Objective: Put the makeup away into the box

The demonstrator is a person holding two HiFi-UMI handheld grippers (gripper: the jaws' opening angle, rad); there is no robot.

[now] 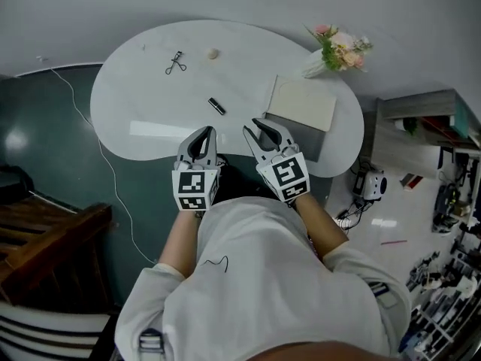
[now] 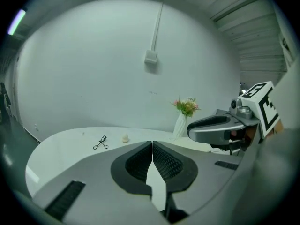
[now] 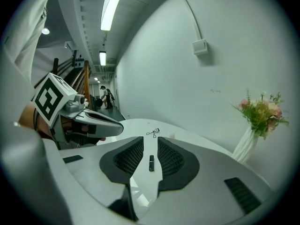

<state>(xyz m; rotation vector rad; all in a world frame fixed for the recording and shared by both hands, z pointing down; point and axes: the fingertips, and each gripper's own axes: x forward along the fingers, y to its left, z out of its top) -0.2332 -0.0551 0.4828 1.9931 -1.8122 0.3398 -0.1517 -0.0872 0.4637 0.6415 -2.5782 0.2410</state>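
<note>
Now left gripper (image 1: pixel 206 131) has jaws pressed together; right gripper (image 1: pixel 259 126) has jaws spread, over the table (image 1: pixel 150 89)

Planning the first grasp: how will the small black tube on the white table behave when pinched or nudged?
The black tube looks small and rigid, so probably light and stiff. Lying flat on the glossy table, it may slide, or roll if round, when nudged.

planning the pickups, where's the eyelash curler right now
In the head view the eyelash curler lies at the far left of the white table, just left of the small beige puff and beyond the black tube.
</note>
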